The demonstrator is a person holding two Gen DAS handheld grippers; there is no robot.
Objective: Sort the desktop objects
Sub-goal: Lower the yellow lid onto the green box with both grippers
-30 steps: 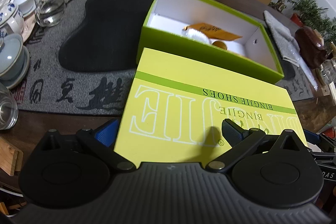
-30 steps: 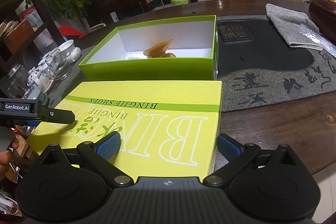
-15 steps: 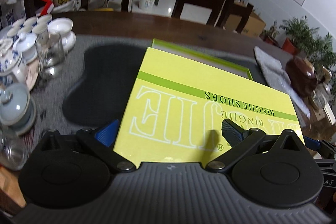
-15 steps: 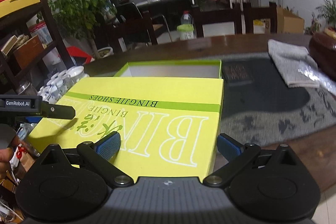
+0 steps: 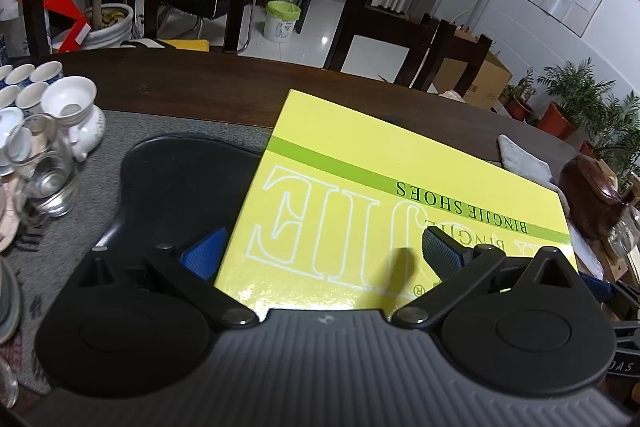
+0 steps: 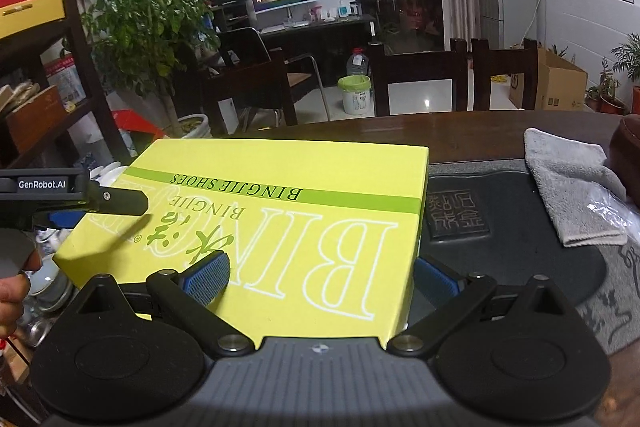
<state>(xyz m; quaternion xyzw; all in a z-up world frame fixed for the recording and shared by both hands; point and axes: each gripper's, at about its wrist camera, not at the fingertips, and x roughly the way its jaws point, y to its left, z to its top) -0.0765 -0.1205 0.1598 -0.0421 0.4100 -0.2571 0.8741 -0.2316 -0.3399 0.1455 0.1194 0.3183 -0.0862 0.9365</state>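
Observation:
A yellow shoe-box lid (image 5: 384,195) printed "BINGJIE SHOES" fills the middle of both wrist views, held level above the table. My left gripper (image 5: 322,253) is shut on its near left corner, one blue pad (image 5: 440,251) on top and the other at the left edge. My right gripper (image 6: 320,283) is shut on the near right corner of the lid (image 6: 288,211), one pad (image 6: 206,281) on top and the other beside the right edge. The left gripper's body (image 6: 100,199) shows at the left of the right wrist view. The green box is hidden under the lid.
White tea cups (image 5: 48,95) and a glass pitcher (image 5: 44,175) crowd the table's left side. A dark tea tray (image 5: 180,187) lies on the grey mat. At the right lie a grey towel (image 6: 572,187) and a brown object (image 5: 592,203). Chairs stand behind the table.
Both grippers have lifted the lid and carried it forward over the open green box, which was in view before and is now covered. Both cameras now look higher into the room.

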